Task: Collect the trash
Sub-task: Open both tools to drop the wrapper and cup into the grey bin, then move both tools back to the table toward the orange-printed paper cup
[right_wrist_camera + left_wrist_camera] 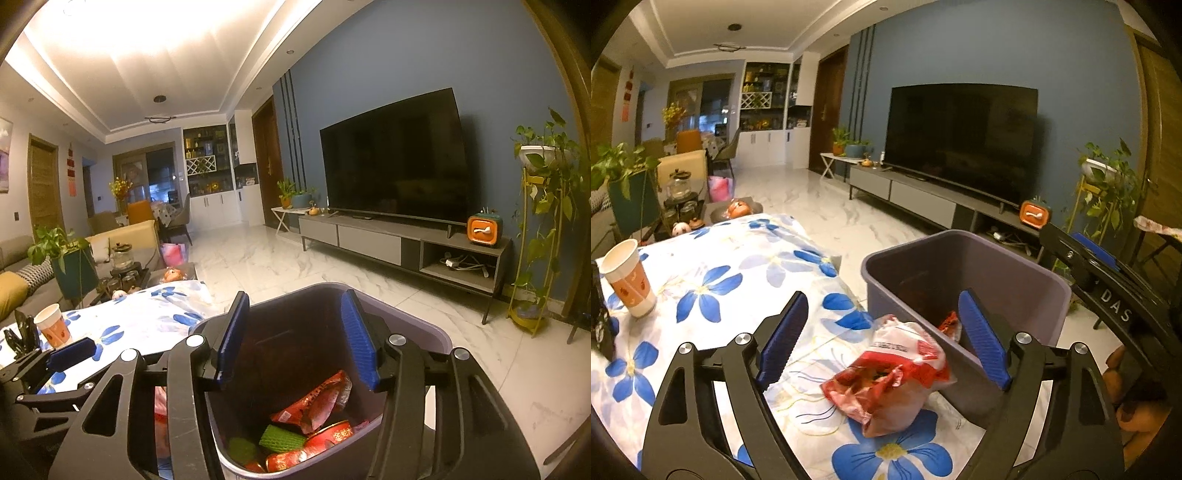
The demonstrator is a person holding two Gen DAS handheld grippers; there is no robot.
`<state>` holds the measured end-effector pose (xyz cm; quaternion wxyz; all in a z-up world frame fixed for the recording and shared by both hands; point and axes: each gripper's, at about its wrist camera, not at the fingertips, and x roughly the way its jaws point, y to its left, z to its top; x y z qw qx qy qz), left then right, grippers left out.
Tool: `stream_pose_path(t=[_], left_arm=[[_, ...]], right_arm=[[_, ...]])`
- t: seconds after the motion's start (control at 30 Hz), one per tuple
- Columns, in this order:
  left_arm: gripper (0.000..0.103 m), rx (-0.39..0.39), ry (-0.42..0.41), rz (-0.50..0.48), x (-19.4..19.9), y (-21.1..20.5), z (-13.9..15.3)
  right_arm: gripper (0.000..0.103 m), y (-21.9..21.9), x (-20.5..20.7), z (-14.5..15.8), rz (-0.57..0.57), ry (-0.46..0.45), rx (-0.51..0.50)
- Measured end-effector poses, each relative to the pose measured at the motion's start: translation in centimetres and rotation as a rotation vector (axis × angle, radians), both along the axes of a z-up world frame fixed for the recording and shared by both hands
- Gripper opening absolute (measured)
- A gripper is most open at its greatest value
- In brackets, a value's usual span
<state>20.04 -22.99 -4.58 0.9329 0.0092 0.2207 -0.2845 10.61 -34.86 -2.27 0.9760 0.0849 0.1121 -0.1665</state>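
Currently the left gripper [882, 336] is seen spread wide, nothing pressed between its blue pads; a crumpled red-and-white snack bag [892, 376] lies loose on the flowered tablecloth [713, 280] between the fingers, at the table edge just beside the purple bin [964, 273]. The right gripper [295, 339] is held partly open and empty above the bin's mouth, where red wrappers [321, 402] and a green foam net [282, 437] are gathered at the bottom. A paper cup [628, 277] is left upright on the cloth, well apart from the bag. A dark television [395, 170] is mounted on the blue wall behind.
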Motion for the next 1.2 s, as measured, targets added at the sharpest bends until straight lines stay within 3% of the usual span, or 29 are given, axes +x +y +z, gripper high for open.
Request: stream_pose_path(t=[0.4,0.7,0.83,1.2], left_arm=[[0.085,-0.021,0.009,0.053,-1.2,1.9,0.3],[0.085,-0.064,-0.033,0.124,-2.9,5.3,2.4],[0.086,-0.076,-0.068,0.189,-4.0,8.1,3.4],[0.088,-0.042,-0.116,0.493,-5.5,18.9,3.8]], right_arm=[[0.056,0.6,-0.8,0.7,0.008,-0.007,-0.008],[0.068,3.1,-1.9,2.2,0.047,-0.051,-0.037],[0.075,5.0,-2.0,3.1,0.088,-0.081,-0.047],[0.077,12.6,0.2,4.2,0.288,-0.105,-0.056]])
